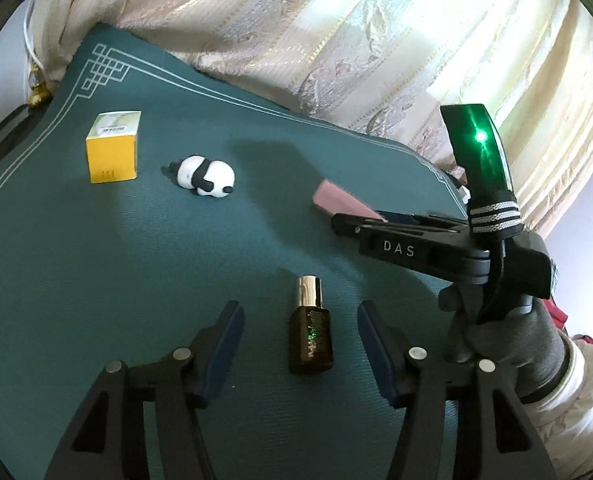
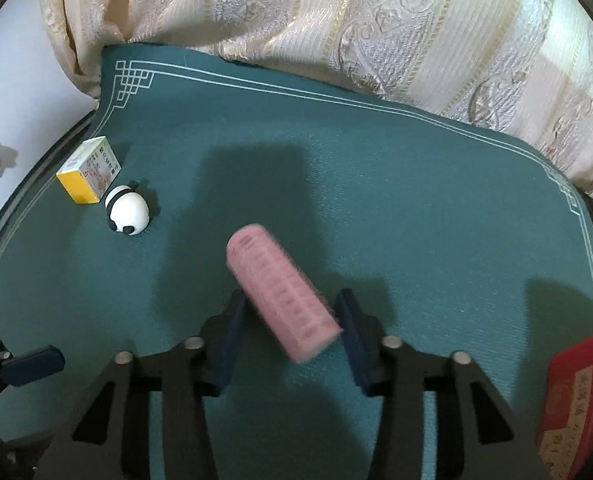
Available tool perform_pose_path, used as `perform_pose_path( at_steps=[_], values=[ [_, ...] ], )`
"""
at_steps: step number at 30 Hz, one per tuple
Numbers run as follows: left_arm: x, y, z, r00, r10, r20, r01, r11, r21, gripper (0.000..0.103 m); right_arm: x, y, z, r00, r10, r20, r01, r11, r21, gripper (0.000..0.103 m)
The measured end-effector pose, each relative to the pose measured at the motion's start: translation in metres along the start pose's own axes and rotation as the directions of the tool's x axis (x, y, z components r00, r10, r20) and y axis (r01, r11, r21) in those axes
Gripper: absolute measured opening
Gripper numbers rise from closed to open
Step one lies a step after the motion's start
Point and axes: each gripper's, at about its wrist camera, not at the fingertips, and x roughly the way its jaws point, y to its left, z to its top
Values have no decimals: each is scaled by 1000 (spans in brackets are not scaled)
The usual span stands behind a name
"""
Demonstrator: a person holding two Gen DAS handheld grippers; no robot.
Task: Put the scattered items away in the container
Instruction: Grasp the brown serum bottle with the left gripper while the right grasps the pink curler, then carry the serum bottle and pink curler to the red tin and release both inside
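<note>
A small brown bottle (image 1: 310, 336) with a gold cap rests on the green mat (image 1: 96, 280) between the fingers of my left gripper (image 1: 298, 314). There is a gap on each side of it, so this gripper is open. A pink oblong box (image 2: 282, 292), blurred, lies lengthwise between the blue pads of my right gripper (image 2: 291, 298), which is shut on it. In the left wrist view the right gripper (image 1: 346, 222) reaches in from the right, and the pink box (image 1: 332, 200) sticks out past its tip. A yellow box (image 1: 112, 148) and a panda figure (image 1: 204, 176) sit further off.
A red carton (image 2: 576, 392) with printed text stands at the mat's right edge. Patterned curtains (image 2: 376, 20) hang right behind the table. The yellow box (image 2: 90, 172) and the panda (image 2: 128, 210) sit close together at the far left. A gloved hand (image 1: 508, 344) holds the right gripper.
</note>
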Motion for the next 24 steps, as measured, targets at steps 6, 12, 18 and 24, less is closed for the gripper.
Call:
perform_pose_path(
  at_steps=[6, 12, 18, 24],
  values=[
    [11, -21, -5, 998, 39, -44, -35, 994, 102, 42, -18, -4, -12, 1000, 17, 13, -18, 999, 39, 32],
    [16, -20, -4, 995, 69, -67, -61, 992, 112, 24, -59, -16, -23, 995, 46, 86, -55, 994, 99, 32],
    [9, -27, -9, 996, 78, -43, -73, 991, 109, 23, -98, -21, -36, 987, 55, 151, -73, 990, 117, 32],
    [-8, -47, -11, 998, 56, -5, -55, 990, 133, 23, -134, -37, -49, 976, 48, 213, -83, 983, 161, 32]
  ],
)
